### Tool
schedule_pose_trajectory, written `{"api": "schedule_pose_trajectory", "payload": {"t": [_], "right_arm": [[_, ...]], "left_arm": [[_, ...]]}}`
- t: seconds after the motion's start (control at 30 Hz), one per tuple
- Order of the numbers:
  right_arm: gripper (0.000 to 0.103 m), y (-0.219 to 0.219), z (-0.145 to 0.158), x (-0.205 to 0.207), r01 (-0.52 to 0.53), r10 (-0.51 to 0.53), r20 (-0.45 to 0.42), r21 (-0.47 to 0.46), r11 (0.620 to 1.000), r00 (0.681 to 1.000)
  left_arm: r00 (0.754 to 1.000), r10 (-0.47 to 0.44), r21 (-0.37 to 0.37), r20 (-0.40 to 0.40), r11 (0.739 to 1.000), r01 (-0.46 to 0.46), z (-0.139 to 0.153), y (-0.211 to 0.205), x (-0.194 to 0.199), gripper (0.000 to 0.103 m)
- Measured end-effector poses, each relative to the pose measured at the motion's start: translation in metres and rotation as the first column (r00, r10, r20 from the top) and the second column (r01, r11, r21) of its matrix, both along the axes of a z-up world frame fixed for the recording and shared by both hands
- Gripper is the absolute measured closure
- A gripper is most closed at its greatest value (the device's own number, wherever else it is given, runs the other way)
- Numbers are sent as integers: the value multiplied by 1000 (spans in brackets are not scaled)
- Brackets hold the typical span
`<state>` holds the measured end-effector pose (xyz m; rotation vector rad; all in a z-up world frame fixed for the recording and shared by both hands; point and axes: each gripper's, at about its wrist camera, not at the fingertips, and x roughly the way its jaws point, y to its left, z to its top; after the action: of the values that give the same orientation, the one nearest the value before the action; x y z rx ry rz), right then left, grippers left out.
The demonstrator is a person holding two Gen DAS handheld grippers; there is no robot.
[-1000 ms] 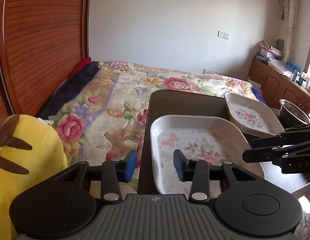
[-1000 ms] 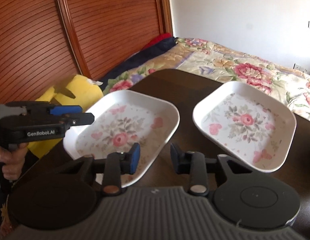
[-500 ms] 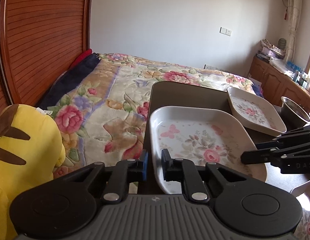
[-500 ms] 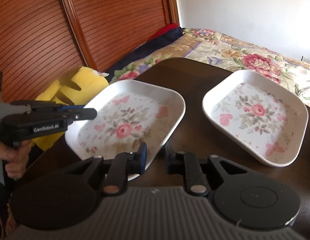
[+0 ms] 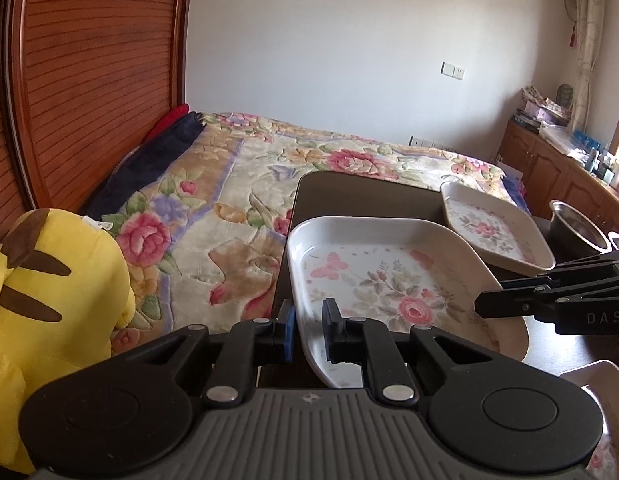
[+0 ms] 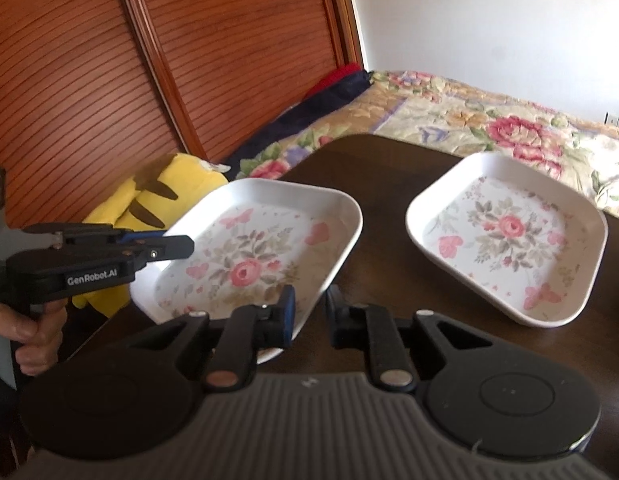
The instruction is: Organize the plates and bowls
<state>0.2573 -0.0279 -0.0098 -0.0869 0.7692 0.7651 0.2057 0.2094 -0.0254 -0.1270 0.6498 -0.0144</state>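
1. White floral rectangular melamine plate point(image 5: 389, 276) lies at the near left of the dark wooden table point(image 5: 361, 196); the left gripper point(image 5: 309, 330) pinches its near-left rim. A second white floral plate point(image 5: 493, 228) and a steel bowl point(image 5: 577, 226) sit farther right.
2. Right wrist view: the right gripper point(image 6: 309, 320) pinches the nearer plate's point(image 6: 253, 252) near rim; the other plate point(image 6: 509, 236) sits apart, right.
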Motion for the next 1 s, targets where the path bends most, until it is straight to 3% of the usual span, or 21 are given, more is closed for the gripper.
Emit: {"api": "schedule_pose_trajectory", "payload": {"t": [0.43, 1.0], "right_arm": [[85, -46, 19, -31, 18, -21, 70, 36, 999, 997], [85, -118, 8, -84, 71, -76, 83, 60, 996, 994]], "left_arm": [[997, -49, 7, 58, 999, 49, 24, -35, -36, 88], [988, -156, -1, 21, 988, 156, 9, -99, -83, 87]]}}
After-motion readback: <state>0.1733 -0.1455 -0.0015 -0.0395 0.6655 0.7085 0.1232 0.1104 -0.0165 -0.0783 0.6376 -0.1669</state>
